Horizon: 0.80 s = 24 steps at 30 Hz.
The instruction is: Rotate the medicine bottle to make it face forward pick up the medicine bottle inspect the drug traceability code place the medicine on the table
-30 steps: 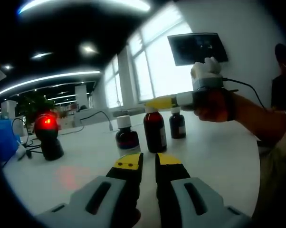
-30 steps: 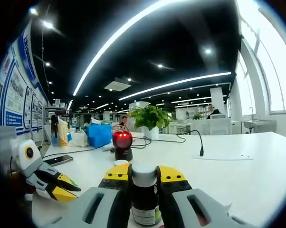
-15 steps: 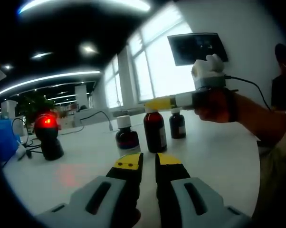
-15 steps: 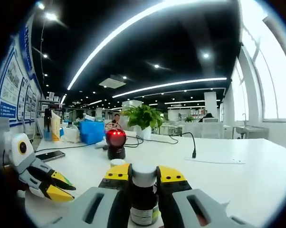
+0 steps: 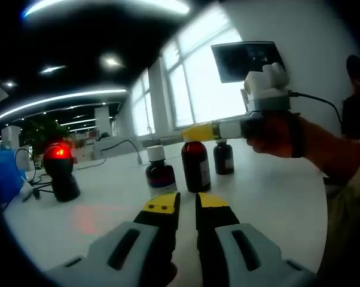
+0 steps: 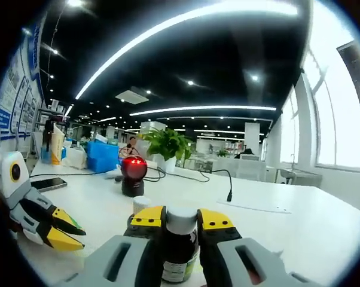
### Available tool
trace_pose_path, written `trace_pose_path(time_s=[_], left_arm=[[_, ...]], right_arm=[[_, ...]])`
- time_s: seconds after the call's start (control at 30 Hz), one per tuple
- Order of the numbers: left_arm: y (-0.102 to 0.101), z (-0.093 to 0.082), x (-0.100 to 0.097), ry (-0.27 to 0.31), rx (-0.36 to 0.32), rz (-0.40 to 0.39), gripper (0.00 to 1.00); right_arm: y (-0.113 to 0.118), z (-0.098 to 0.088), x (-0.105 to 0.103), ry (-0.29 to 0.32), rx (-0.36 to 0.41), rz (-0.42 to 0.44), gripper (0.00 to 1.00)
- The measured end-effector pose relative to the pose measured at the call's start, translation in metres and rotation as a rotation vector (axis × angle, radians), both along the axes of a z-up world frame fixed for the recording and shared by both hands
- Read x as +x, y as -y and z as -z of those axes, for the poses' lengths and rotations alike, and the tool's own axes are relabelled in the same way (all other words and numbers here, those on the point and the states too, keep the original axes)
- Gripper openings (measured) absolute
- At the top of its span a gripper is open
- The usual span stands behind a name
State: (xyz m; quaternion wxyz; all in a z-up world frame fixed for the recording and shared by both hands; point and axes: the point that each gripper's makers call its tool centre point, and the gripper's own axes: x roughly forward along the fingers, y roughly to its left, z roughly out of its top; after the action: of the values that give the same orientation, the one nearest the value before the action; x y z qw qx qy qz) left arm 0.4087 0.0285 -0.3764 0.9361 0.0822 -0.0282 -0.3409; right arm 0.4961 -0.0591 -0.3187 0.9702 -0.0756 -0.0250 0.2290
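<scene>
Rotation looks like the step in hand: the left gripper [image 5: 185,203] waits low over the table [image 5: 270,185] with jaws pressed together, while the right gripper [image 6: 181,220] pinches the white cap of the medicine bottle [image 5: 195,162], the middle of three standing there. Best turned slowly about its upright long axis with the base kept flat, grip light. Which way its label faces I cannot tell.

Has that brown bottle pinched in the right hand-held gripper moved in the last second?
Cannot tell. In the left gripper view the bottle looks in the same spot beside the short bottle, though the right hand-held gripper gripping its cap tilted slightly.
</scene>
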Motion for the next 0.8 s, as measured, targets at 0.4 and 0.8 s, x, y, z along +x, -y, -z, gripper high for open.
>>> trace_pose_path(time_s=[0.4,0.8], left_arm=[[-0.0002,-0.0001,-0.0005,0.001,0.0,0.001,0.04],[-0.0001,-0.0003,-0.0004,0.003,0.001,0.002,0.04]], right_arm=[[0.0014,-0.0009,-0.0017,0.044,-0.09,0.088,0.17],[0.0028,-0.0019,-0.0023,0.055,-0.113,0.139,0.17]])
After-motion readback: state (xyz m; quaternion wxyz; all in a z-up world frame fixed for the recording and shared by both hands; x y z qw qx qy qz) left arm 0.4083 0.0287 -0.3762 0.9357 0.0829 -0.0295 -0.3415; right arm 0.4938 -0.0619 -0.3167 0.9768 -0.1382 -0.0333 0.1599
